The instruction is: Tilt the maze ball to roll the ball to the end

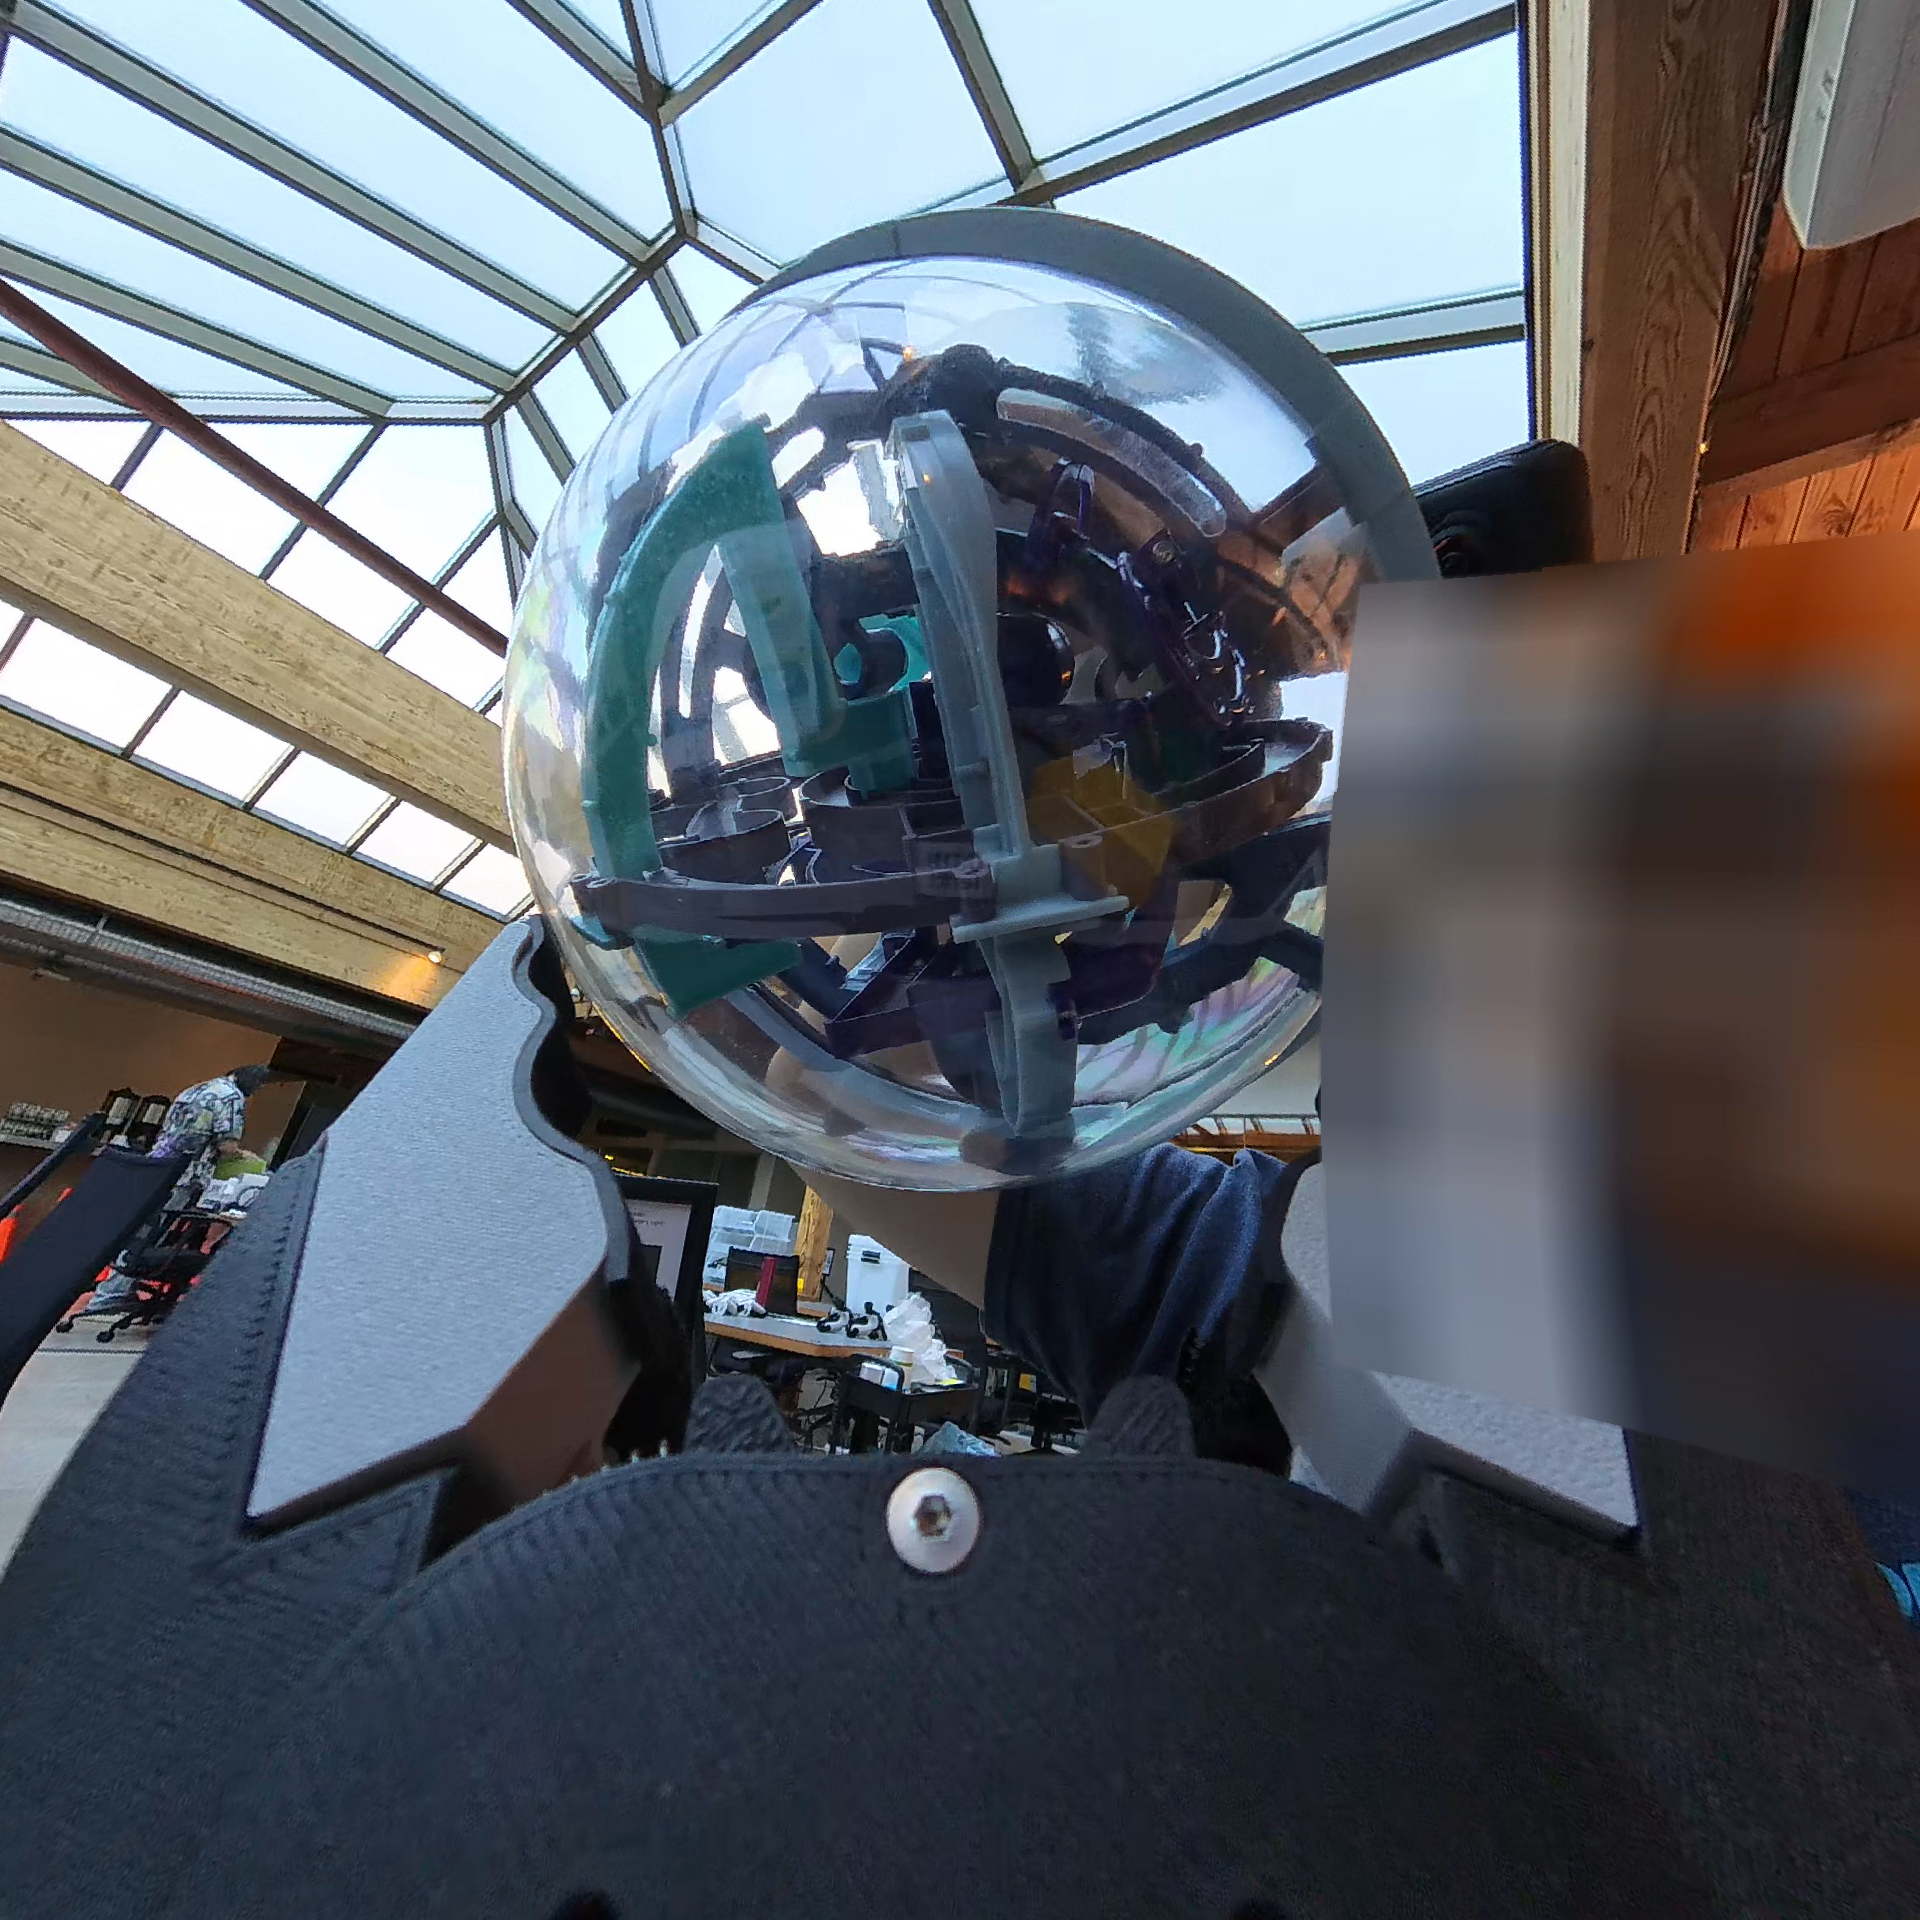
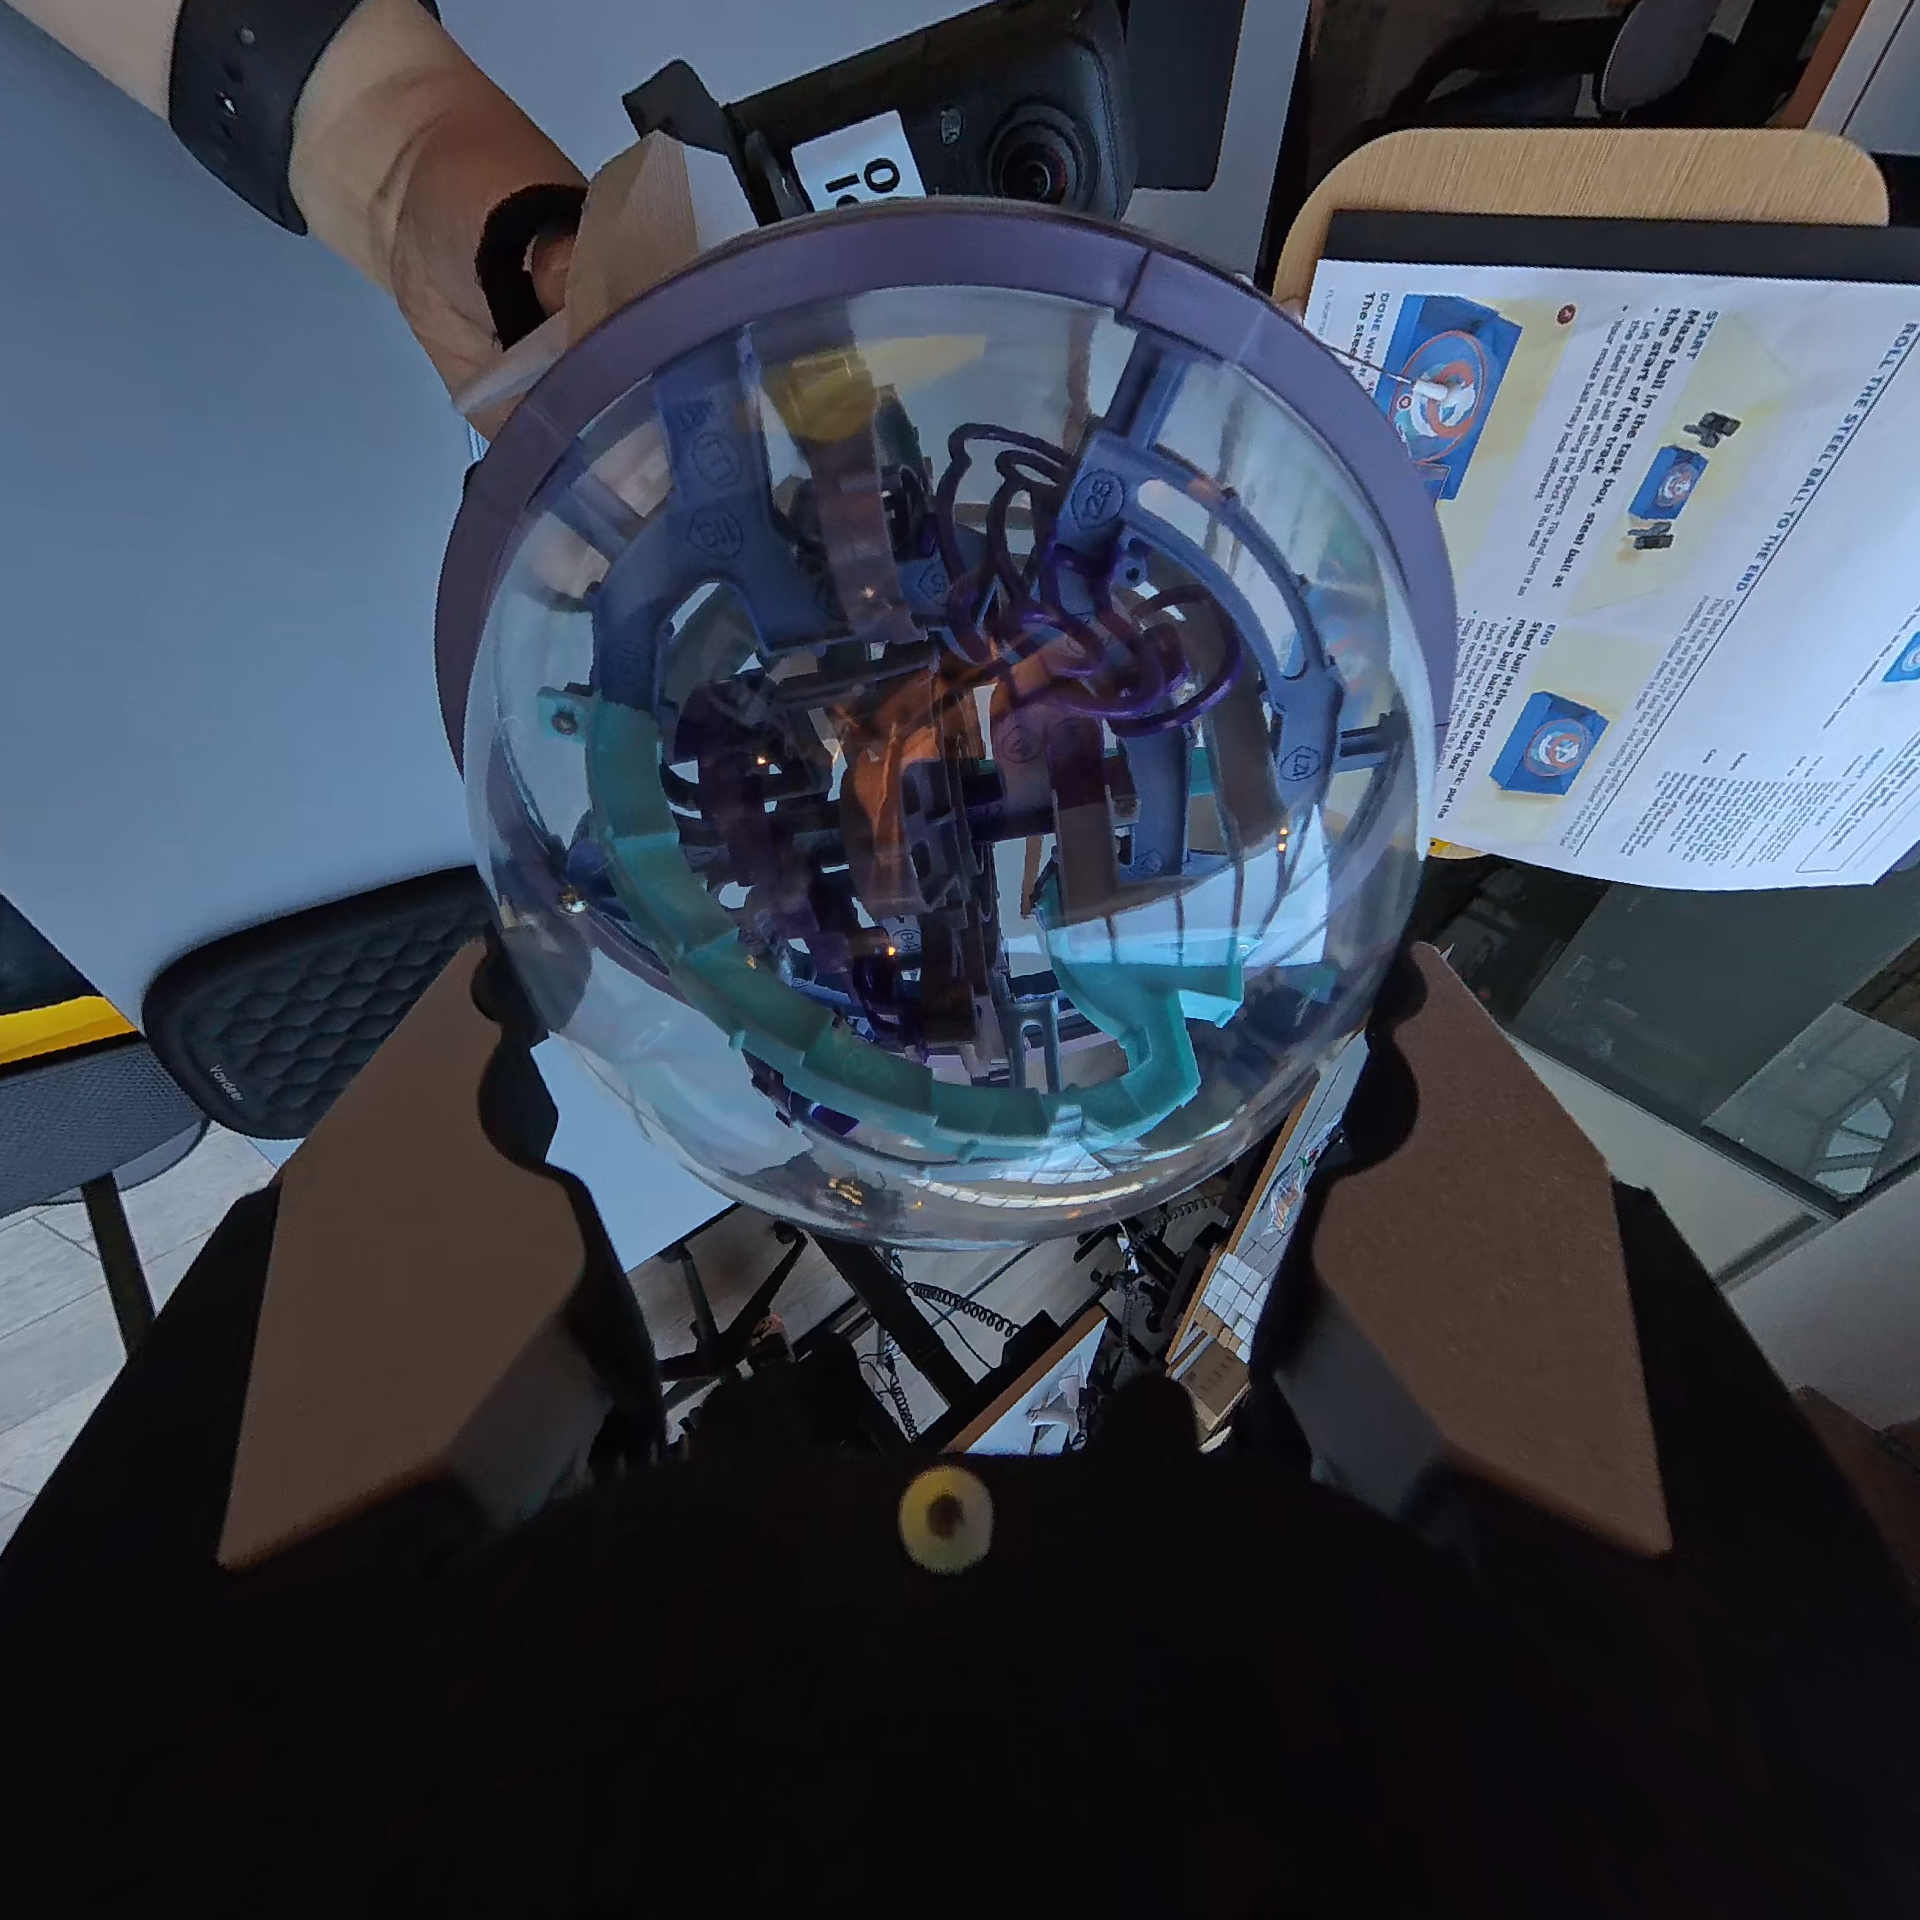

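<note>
The maze ball (image 1: pixel 935 748) is a clear sphere with teal, grey, purple and yellow tracks inside and a grey rim. My left gripper (image 1: pixel 925 1049) is shut on it from below, with the left finger (image 1: pixel 447 1195) touching the shell and the right finger mostly hidden. A small dark shiny ball (image 1: pixel 1039 657) sits near the middle of the maze. In the right wrist view, my right gripper (image 2: pixel 945 987) is shut on the maze ball (image 2: pixel 935 727), both brown fingers (image 2: pixel 416 1226) against its sides. The left gripper (image 2: pixel 644 229) and a hand (image 2: pixel 395 177) show behind the sphere.
A glass skylight (image 1: pixel 727 208) and wooden beams (image 1: pixel 239 613) are overhead. A person (image 1: pixel 208 1122) and cluttered tables (image 1: pixel 831 1320) are far off. Below, a printed sheet (image 2: pixel 1662 571) lies on a black board, with a dark chair seat (image 2: pixel 312 1029) at the left.
</note>
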A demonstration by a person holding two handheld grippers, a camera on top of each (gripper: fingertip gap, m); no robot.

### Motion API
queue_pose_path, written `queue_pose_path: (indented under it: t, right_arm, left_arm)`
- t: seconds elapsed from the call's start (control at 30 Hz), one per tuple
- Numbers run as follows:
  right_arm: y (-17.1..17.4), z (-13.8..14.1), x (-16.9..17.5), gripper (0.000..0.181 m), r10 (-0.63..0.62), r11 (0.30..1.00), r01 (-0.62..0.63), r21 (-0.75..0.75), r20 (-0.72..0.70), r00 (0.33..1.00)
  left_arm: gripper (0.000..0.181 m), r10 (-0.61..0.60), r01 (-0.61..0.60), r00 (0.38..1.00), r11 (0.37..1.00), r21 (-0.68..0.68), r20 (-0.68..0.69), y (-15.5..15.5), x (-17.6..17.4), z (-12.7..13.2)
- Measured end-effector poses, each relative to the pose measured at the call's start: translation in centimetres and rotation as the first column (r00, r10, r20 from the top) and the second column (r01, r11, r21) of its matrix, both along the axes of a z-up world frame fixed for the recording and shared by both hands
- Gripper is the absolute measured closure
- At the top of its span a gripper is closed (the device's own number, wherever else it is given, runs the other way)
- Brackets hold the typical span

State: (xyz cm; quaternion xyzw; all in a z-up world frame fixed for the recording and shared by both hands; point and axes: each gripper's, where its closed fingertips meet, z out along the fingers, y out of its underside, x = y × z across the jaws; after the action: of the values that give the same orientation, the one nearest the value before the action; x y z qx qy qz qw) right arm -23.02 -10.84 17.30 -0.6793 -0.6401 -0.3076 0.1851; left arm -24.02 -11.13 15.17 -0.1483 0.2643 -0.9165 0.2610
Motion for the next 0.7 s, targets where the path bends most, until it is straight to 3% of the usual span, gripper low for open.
queue_pose_path:
  t: [0.03,0.7]
  right_arm:
    - [0.0,0.0,0.0,0.026,0.0,1.0,0.001,-0.001,0.002,1.0]
    - [0.09,-0.18,0.36,0.026,-0.027,0.999,0.028,-0.036,0.035,0.999]
  left_arm:
    - [0.032,0.0,0.0,1.0,1.0,0.0,0.0,0.0,0.0,0.0]
    - [0.032,-0.017,0.016,1.0,1.0,-0.012,-0.004,-0.02,0.3,-0.28]
